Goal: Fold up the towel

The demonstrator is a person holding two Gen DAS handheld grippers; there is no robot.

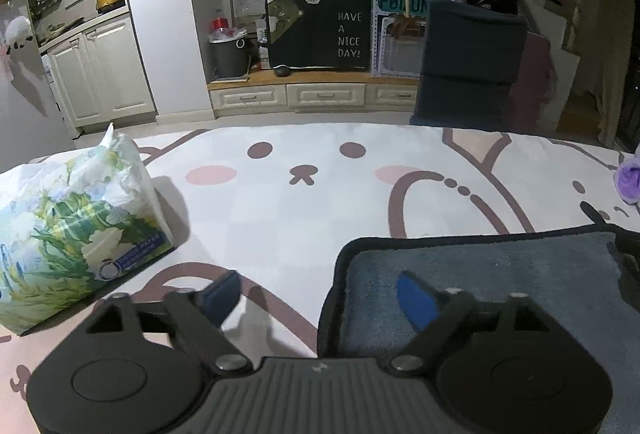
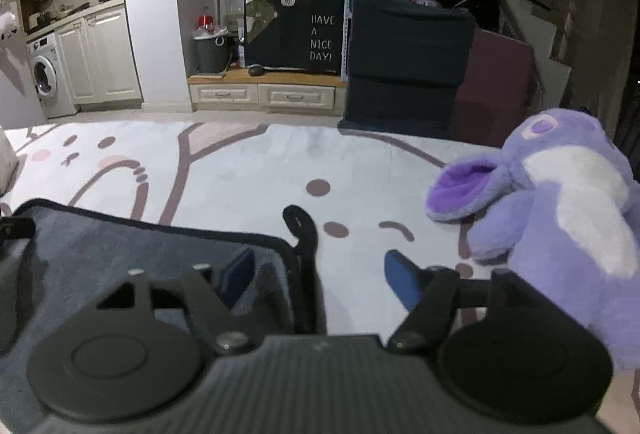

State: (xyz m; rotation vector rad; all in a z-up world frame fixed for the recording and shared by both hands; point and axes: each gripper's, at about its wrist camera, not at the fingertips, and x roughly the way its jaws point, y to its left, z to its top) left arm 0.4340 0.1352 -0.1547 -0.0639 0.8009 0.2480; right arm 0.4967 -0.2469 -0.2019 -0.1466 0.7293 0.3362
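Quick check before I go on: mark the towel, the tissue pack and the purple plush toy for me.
towel (image 1: 500,274), left wrist view, on its grey pile inside the dark hem.
tissue pack (image 1: 76,226), left wrist view, on its flowered front face.
purple plush toy (image 2: 576,186), right wrist view, on its white patch.

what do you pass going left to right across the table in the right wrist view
towel → its black hanging loop → bare stretch of the cartoon table cover → purple plush toy. The right claw is open, straddling the towel's right edge.
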